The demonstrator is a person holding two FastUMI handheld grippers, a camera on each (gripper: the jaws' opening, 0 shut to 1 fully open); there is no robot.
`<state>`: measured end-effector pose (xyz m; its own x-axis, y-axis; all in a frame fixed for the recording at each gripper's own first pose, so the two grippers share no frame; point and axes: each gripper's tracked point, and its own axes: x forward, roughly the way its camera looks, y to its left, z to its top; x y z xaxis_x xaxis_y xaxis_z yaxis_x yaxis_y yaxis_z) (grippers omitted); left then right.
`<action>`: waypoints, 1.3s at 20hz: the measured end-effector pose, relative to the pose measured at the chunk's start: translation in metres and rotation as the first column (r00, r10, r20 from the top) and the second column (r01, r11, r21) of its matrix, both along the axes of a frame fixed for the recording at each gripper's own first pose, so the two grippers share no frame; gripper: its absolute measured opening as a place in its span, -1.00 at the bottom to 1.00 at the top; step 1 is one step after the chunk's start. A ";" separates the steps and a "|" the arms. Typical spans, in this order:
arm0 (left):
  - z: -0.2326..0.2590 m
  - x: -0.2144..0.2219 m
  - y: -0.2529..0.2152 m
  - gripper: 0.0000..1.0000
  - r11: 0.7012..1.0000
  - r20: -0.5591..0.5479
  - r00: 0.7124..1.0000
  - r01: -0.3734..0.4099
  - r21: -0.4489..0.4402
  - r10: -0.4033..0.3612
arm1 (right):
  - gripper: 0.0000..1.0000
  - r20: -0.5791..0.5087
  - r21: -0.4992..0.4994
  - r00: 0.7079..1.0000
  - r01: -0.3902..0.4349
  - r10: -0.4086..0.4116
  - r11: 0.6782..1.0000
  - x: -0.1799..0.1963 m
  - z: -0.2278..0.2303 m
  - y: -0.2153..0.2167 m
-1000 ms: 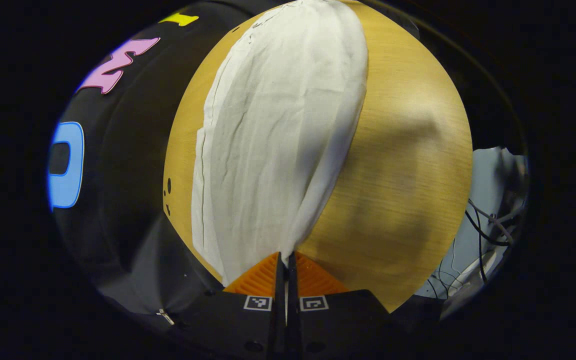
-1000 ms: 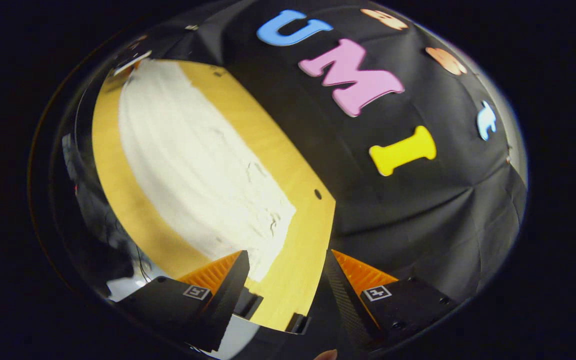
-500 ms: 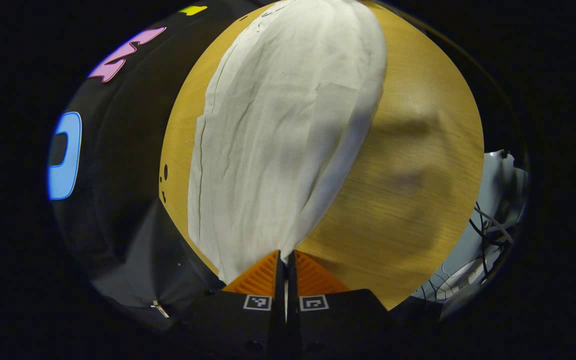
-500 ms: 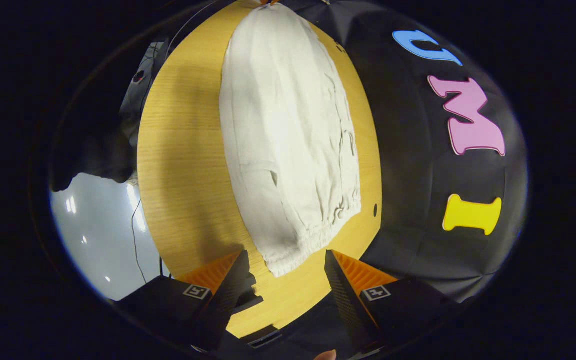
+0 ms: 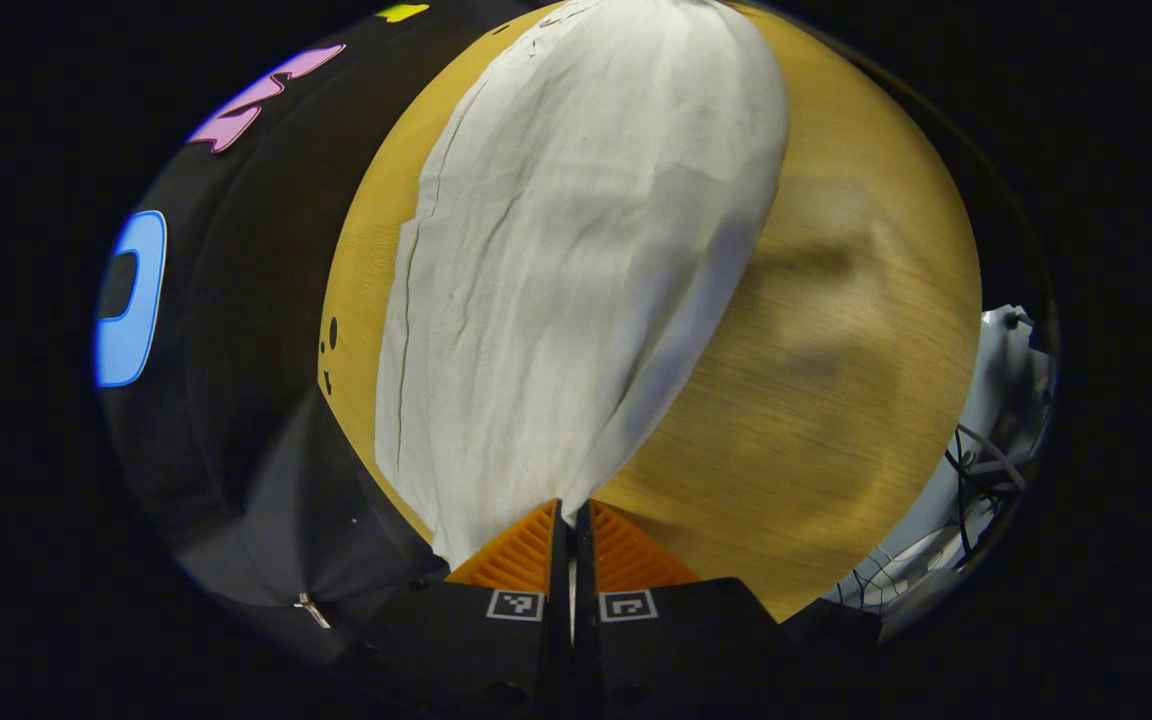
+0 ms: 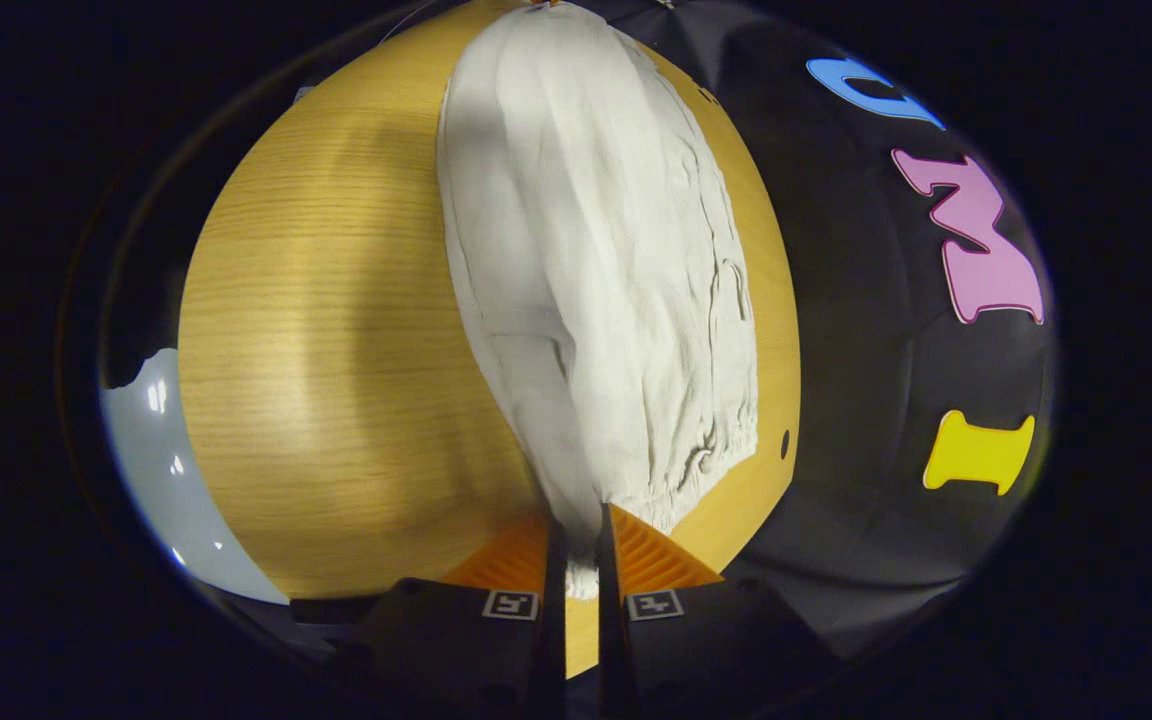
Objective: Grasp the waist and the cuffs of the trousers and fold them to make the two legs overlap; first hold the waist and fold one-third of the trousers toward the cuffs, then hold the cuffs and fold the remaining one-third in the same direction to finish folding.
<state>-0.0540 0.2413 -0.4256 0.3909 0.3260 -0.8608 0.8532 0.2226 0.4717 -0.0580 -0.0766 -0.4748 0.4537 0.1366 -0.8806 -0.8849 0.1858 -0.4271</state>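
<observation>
Both grippers (left point(image 5: 572, 520), right point(image 6: 576, 535)) pinch the trousers point(image 5: 576, 250).

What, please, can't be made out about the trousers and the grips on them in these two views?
- Left gripper view: the cuff end of the trousers vanishes between the shut left claw; which leg is pinched is hidden.
- Right gripper view: the right claw covers the waistband corner, so depth of bite is unclear.
- Both views: the far end is cut off at the top edge.
- The underside on the table is hidden.
</observation>
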 end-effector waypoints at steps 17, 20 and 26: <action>0.089 0.078 0.001 -0.89 0.945 0.189 0.952 -0.184 -0.269 0.239 | -0.80 0.142 0.269 0.905 0.354 -0.401 0.896 0.112 0.116 0.005; 0.081 0.111 0.017 -0.89 0.947 0.171 0.953 -0.207 -0.244 0.252 | -0.79 0.142 0.272 0.888 0.390 -0.437 0.880 0.149 0.110 0.005; 0.053 0.152 0.024 -0.89 0.952 0.105 0.958 -0.243 -0.186 0.265 | -0.78 0.086 0.207 0.906 0.390 -0.414 0.897 0.184 0.067 0.012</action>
